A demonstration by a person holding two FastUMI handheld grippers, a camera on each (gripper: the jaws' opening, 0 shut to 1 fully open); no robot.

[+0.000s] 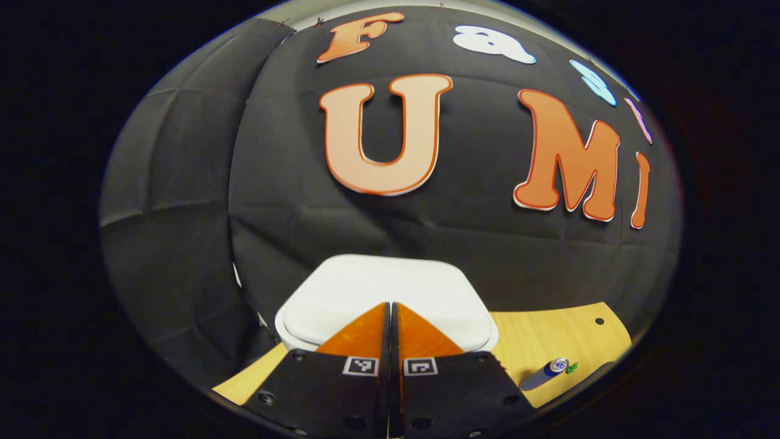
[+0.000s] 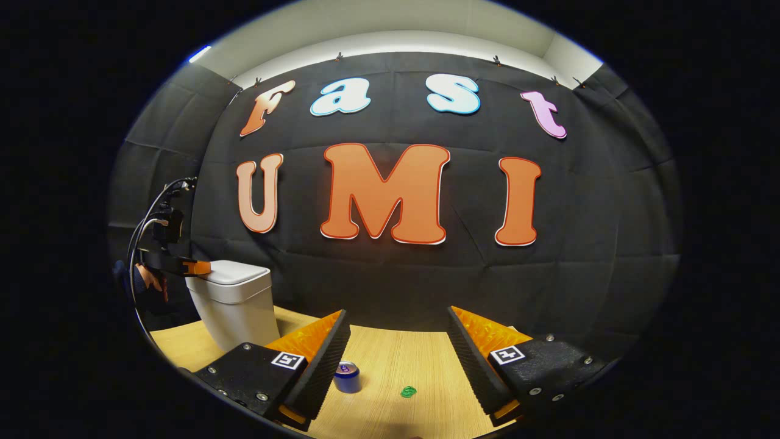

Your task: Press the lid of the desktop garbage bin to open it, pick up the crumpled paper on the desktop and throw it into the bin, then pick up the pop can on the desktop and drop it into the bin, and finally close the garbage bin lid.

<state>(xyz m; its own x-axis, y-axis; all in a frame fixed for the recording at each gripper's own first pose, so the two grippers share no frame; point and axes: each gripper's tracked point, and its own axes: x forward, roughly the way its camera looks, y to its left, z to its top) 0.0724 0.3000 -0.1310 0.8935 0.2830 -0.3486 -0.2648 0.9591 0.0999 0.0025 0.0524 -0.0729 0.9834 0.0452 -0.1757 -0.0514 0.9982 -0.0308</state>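
- Left tool (image 1: 390, 308): held low over the garbage bin (image 1: 390, 299), pointing toward the booth wall. In the right gripper view the same tool (image 2: 198, 266) sits level at the bin's top at the far left, with a hand (image 2: 149, 281) behind it and cables arching above.
- Right tool (image 2: 399, 329): held above the desk (image 2: 390, 366), aimed at the back wall, well apart from the bin.
- Garbage bin (image 2: 234, 308): white, upright, at the desk's rear left by the wall; its lid (image 1: 378, 283) lies flat and down.
- Pop can (image 2: 347, 376): blue, standing upright on the desk, just beside the inner edge of the right tool's left finger (not touching, as far as can be told). In the left gripper view the can (image 1: 544, 374) appears to the right of the bin.
- A small green object (image 2: 408, 391) lies on the desk near the can, between the right tool's fingers in view; too small to identify. It also shows beside the can in the left gripper view (image 1: 571, 367).
- Nothing stands between the right tool and the can.
- Left tool state: fingers brought together with only a thin slit between, nothing held; tips over the lid's near edge (contact cannot be confirmed).
- Right tool state: fingers spread wide, holding nothing.
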